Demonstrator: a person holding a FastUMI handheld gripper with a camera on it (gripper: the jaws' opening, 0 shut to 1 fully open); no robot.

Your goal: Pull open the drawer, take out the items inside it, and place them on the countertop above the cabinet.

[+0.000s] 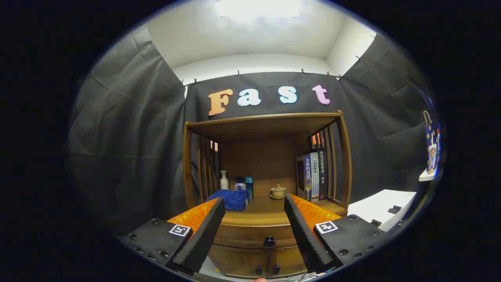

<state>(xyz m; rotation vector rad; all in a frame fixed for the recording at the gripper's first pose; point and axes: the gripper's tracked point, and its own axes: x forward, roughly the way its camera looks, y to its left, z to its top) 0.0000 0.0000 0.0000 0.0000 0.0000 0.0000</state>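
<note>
My gripper jaws apart, gripping nothing. Drawer shut, its knob between and beyond them. Blue cloth and teacup on tabletop.

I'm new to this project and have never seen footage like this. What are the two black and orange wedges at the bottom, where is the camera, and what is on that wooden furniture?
The wedges are the two fingers of a hand-held gripper; a person carries it, and the camera rides on it, looking forward along the fingers. They stand open and hold nothing. Beyond them is a wooden cabinet with a closed drawer, its dark knob showing between the fingers. On the countertop lie a blue cloth, a white pump bottle, two small containers, a lidded teacup and upright books.
</note>
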